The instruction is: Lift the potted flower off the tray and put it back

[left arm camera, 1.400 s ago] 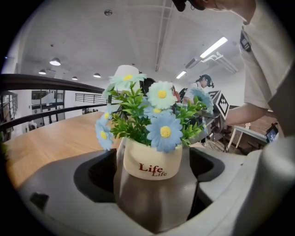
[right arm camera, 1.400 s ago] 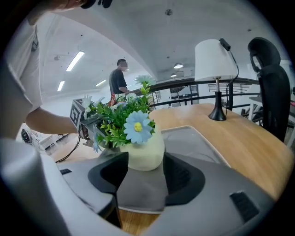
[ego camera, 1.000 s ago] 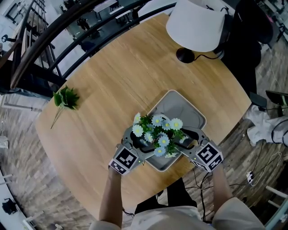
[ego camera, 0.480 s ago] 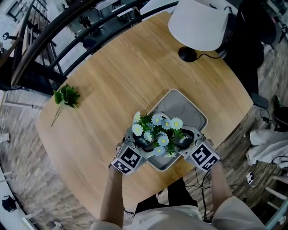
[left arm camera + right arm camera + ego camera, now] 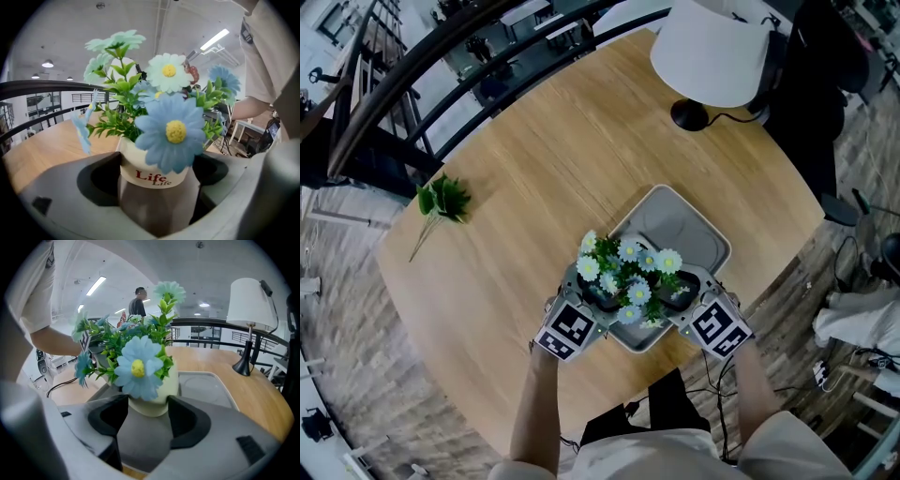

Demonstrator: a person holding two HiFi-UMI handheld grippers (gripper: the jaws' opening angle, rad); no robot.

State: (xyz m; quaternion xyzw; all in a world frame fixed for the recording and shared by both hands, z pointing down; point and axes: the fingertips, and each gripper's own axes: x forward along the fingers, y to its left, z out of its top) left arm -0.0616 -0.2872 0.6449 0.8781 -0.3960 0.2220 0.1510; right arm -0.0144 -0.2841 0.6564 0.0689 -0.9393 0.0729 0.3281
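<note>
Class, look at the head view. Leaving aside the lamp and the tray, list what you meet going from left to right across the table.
green leafy sprig → left tool → potted flower → right tool

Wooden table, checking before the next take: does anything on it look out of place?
A loose green leafy sprig lies alone near the wooden table's left edge, far from the white flower pot over the grey tray.
</note>
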